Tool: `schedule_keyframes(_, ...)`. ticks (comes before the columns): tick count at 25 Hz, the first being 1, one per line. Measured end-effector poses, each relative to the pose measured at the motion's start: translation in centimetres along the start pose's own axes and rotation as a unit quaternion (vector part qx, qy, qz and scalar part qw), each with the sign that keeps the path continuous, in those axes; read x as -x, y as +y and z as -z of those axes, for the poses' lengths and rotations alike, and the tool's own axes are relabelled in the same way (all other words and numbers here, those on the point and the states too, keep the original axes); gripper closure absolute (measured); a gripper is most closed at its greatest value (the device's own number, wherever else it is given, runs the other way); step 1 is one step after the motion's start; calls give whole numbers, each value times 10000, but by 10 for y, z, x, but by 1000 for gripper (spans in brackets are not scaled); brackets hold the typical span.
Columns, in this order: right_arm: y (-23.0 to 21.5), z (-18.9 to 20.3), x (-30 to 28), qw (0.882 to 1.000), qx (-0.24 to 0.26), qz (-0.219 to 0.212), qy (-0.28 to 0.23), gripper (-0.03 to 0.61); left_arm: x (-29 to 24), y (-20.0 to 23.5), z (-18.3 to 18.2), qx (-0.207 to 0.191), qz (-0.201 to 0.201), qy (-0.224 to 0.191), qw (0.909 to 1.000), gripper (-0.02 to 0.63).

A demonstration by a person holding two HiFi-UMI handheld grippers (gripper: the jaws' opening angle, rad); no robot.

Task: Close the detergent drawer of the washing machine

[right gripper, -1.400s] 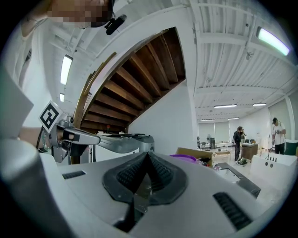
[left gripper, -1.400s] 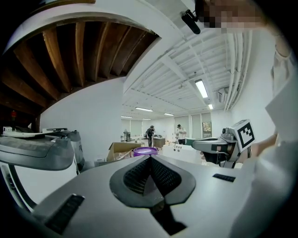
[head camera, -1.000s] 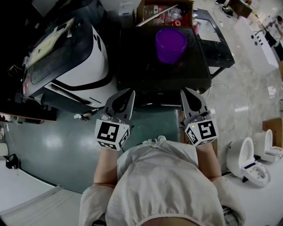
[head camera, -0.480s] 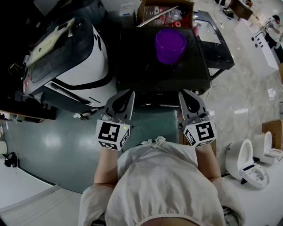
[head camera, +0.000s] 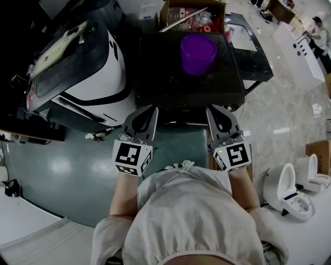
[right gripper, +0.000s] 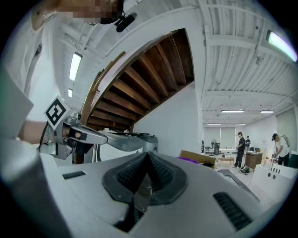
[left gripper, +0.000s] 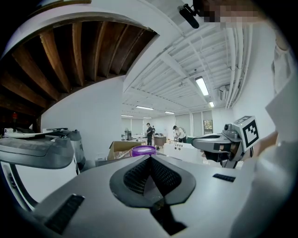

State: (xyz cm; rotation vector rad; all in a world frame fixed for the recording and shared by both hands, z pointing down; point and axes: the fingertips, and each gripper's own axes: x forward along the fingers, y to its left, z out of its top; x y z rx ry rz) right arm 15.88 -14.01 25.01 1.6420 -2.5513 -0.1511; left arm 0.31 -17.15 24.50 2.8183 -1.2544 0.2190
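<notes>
Floor: glossy dark green floor [head camera: 62, 171] on the left, and pale polished tiling [head camera: 289, 103] on the right, with light reflections on both.

Walls: plain white wall [left gripper: 93, 121], unmarked.

Overhead: exposed dark wooden beams [right gripper: 149, 69] slope beneath a white-edged structure. Beyond them a white ceiling [right gripper: 242, 69] carries pipe runs and lit strip lights [left gripper: 202, 86].

Far end of the hall: pale window panels [left gripper: 188, 122], and people standing [right gripper: 240, 148] among low furniture.

Furnishings: long white counter [head camera: 300, 46] at upper right, an open cardboard box [head camera: 191, 13] filled with mixed items, and two white toilet fixtures [head camera: 289, 189] standing on the tiling at lower right.
</notes>
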Motion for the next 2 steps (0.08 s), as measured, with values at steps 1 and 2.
schedule_keyframes(1, 0, 0, 0, 10000, 11, -6, -4, 580, 0, -1, 0, 0, 1, -4, 10000, 597)
schedule_keyframes(2, 0, -1, 1, 10000, 21, -12, -8, 580, 0, -1, -1, 1, 1, -8, 10000, 597)
